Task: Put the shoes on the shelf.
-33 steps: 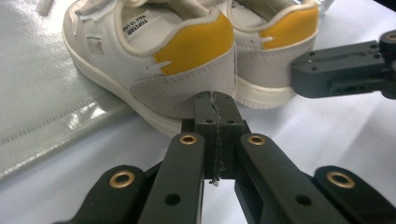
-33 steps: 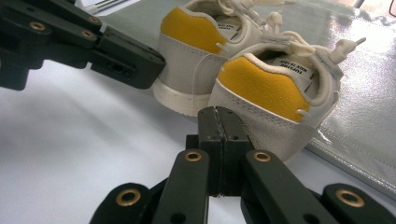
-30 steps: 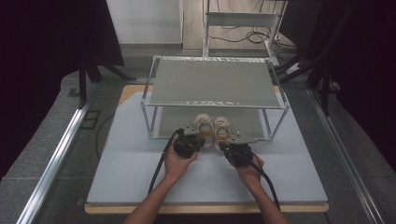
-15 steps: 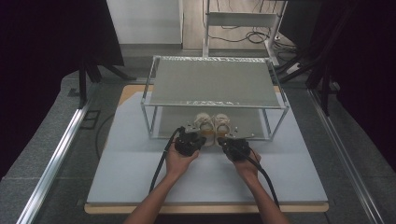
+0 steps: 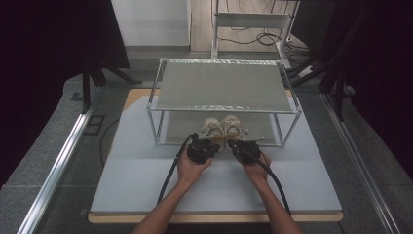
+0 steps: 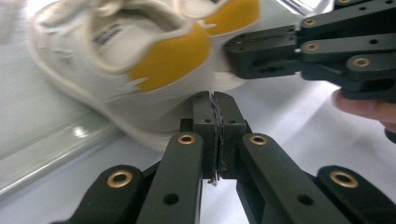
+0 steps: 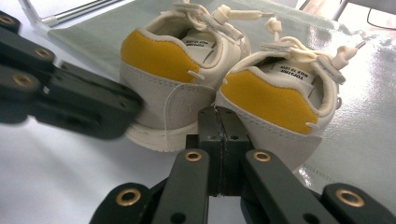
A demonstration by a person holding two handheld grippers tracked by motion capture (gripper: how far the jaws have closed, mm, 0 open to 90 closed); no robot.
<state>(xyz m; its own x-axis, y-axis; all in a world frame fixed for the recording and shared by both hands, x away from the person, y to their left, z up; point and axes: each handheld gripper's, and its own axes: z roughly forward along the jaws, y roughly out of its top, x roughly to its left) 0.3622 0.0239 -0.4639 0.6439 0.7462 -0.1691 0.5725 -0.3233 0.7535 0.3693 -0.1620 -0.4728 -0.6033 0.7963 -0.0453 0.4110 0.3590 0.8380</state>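
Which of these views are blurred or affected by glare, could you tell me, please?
Left gripper view: the left shoe is smeared by blur, while the left gripper is sharp. Right gripper view: both shoes are crisp, with glare on the shelf surface. High view: dim, with dark surroundings.

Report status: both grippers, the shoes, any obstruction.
Left gripper shut, right gripper shut, both empty, at the heels. Shoes side by side on rack's lower shelf. Top shelf overhead.
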